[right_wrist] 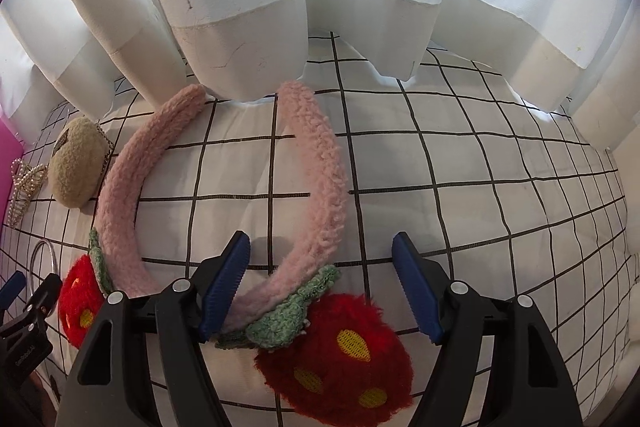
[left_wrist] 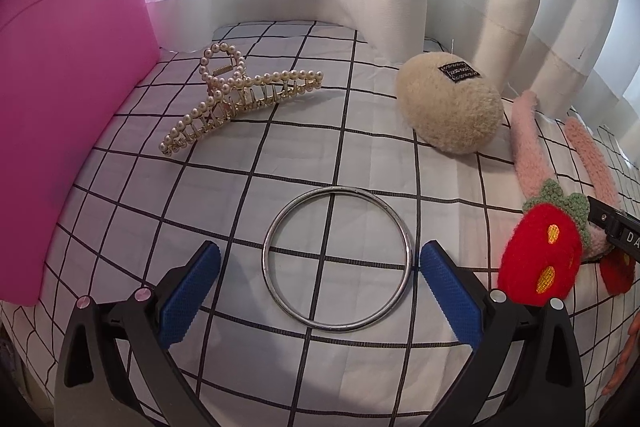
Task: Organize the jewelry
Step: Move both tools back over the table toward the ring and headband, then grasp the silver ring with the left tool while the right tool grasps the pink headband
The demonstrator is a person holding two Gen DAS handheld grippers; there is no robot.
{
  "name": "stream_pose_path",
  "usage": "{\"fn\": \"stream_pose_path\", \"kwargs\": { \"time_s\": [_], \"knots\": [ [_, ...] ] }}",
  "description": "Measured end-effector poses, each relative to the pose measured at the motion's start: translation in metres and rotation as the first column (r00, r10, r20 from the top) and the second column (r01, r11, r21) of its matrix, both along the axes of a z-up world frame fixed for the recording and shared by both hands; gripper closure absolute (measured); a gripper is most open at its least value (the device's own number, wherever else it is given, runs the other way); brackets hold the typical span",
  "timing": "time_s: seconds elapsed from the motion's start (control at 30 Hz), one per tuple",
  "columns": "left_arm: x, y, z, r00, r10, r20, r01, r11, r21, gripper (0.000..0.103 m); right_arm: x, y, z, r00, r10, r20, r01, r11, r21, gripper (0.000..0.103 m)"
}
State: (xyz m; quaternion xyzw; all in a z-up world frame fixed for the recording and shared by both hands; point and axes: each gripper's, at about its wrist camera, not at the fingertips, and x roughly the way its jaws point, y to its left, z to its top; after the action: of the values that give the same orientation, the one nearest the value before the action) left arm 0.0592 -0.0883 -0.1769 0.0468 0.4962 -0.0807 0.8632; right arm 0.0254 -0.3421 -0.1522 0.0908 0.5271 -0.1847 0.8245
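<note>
A silver bangle (left_wrist: 337, 259) lies flat on the checked cloth, right between the blue pads of my left gripper (left_wrist: 320, 281), which stands open around it without touching. Farther back lie a pearl hair claw (left_wrist: 236, 95) and a beige fluffy hair clip (left_wrist: 450, 103). A pink fuzzy headband (right_wrist: 320, 171) with red strawberry ends (right_wrist: 344, 351) lies on the cloth. My right gripper (right_wrist: 322, 285) hovers open over the headband's right arm and its strawberry, pads apart from it. The other strawberry (right_wrist: 80, 297) rests at the left.
A pink box (left_wrist: 60, 115) stands at the left edge of the cloth. White curtains (right_wrist: 240, 7) hang along the back and touch the headband's tips. The checked cloth (right_wrist: 500, 187) stretches bare to the right. My left gripper's body (right_wrist: 24, 311) shows beside the bangle (right_wrist: 40, 259).
</note>
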Motion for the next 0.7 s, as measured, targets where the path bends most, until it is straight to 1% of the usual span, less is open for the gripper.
{"fn": "stream_pose_path", "kwargs": {
  "time_s": [0.17, 0.23, 0.27, 0.3, 0.33, 0.37, 0.4, 0.43, 0.5, 0.6, 0.7],
  "knots": [
    [-0.001, 0.000, 0.000, 1.000, -0.004, -0.014, 0.004, 1.000, -0.001, 0.006, -0.004, 0.002, 0.000, 1.000, 0.010, 0.004, -0.010, 1.000, 0.001, 0.034],
    [0.001, -0.001, 0.000, 1.000, -0.012, -0.020, 0.012, 1.000, -0.001, 0.009, -0.011, 0.009, 0.001, 1.000, 0.016, 0.008, -0.016, 1.000, 0.004, 0.038],
    [0.000, -0.002, 0.001, 1.000, -0.016, -0.021, 0.016, 1.000, -0.001, 0.012, -0.013, 0.012, 0.003, 1.000, 0.024, 0.010, -0.024, 1.000, 0.003, 0.044],
    [0.000, -0.003, 0.002, 1.000, -0.022, -0.020, 0.022, 1.000, -0.003, 0.017, -0.013, 0.014, 0.003, 0.999, 0.033, 0.012, -0.033, 0.999, 0.001, 0.052],
    [-0.002, -0.003, 0.002, 0.999, -0.031, -0.016, 0.031, 1.000, -0.004, 0.019, -0.014, 0.016, 0.005, 0.999, 0.041, 0.014, -0.041, 0.999, -0.002, 0.057],
    [-0.003, -0.003, 0.003, 0.999, -0.041, -0.009, 0.041, 0.999, -0.005, 0.026, -0.015, 0.019, 0.005, 0.999, 0.048, 0.015, -0.048, 0.999, -0.003, 0.065],
    [-0.005, -0.004, 0.004, 0.999, -0.052, -0.002, 0.052, 0.999, -0.007, 0.032, -0.015, 0.021, 0.005, 0.999, 0.052, 0.013, -0.052, 0.999, -0.006, 0.067],
    [-0.006, -0.005, 0.004, 0.998, -0.056, -0.001, 0.056, 0.998, -0.003, 0.032, -0.016, 0.022, 0.005, 0.999, 0.052, 0.014, -0.052, 0.999, -0.006, 0.068],
    [-0.008, -0.003, 0.004, 0.998, -0.060, 0.000, 0.060, 0.998, -0.010, 0.033, -0.018, 0.022, 0.005, 0.999, 0.047, 0.021, -0.047, 0.999, 0.001, 0.077],
    [-0.008, 0.000, 0.005, 0.998, -0.067, -0.010, 0.066, 0.997, -0.030, 0.033, -0.025, 0.019, 0.008, 0.998, 0.037, 0.043, -0.039, 0.999, 0.026, 0.086],
    [-0.011, 0.005, 0.010, 0.998, -0.068, -0.007, 0.067, 0.996, -0.053, 0.033, -0.033, 0.018, 0.014, 0.997, 0.036, 0.064, -0.039, 0.998, 0.040, 0.088]
  ]
}}
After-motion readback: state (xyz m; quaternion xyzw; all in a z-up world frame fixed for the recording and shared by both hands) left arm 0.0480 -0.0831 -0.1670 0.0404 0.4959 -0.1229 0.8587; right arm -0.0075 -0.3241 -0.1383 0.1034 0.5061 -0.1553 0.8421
